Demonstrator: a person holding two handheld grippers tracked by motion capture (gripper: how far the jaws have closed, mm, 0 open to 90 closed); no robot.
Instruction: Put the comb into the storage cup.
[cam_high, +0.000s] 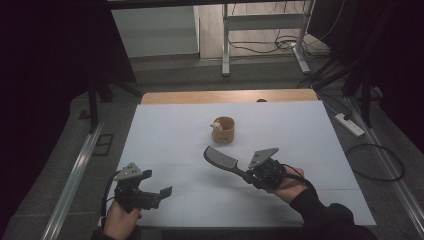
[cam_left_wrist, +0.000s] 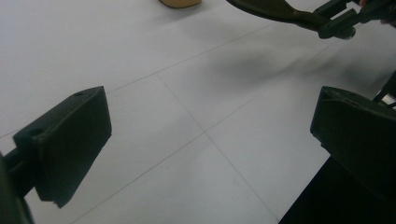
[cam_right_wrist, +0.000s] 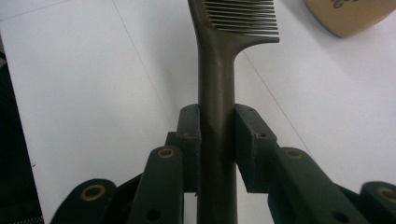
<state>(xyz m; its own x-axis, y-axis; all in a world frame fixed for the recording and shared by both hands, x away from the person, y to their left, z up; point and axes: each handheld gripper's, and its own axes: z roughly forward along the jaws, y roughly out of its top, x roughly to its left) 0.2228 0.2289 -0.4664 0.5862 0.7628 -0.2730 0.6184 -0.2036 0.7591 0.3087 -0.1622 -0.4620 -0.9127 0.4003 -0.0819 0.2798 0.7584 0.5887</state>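
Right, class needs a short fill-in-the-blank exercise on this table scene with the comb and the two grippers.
1. The right gripper is shut on the handle of a dark ____.
2. The left gripper has its jaws ____, with nothing between them.
3. The small wooden cup stands on the ____ table.
4. The comb points its toothed end toward the ____.

Missing words: comb; open; white; cup
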